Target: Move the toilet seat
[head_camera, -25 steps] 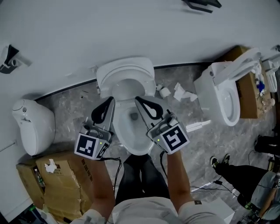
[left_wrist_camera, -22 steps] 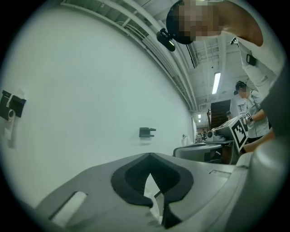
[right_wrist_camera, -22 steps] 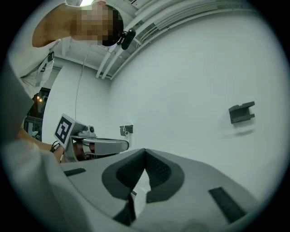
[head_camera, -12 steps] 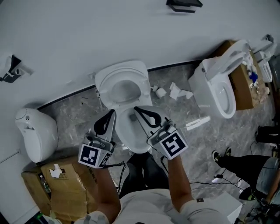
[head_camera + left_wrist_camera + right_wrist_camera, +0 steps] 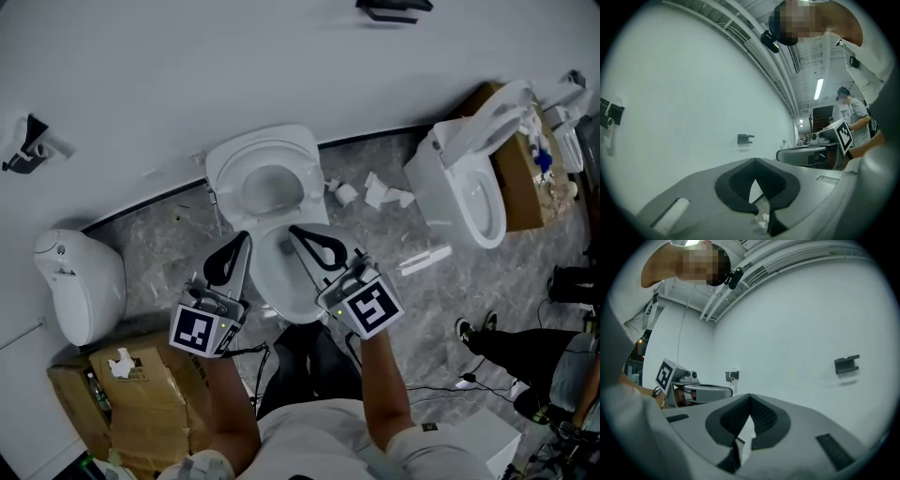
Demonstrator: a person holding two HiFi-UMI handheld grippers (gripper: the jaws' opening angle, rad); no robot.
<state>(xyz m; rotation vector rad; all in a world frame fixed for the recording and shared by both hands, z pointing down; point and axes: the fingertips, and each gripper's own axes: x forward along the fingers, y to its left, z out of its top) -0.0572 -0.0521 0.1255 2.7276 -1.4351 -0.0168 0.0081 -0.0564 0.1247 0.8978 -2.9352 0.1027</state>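
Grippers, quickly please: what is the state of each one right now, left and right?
Left gripper: closed, jaws together, nothing held.
Right gripper: closed, jaws together, nothing held.

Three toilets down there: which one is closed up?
The left toilet, next to the cardboard box: its lid is down over the bowl. The middle toilet and the right toilet both show open bowls.
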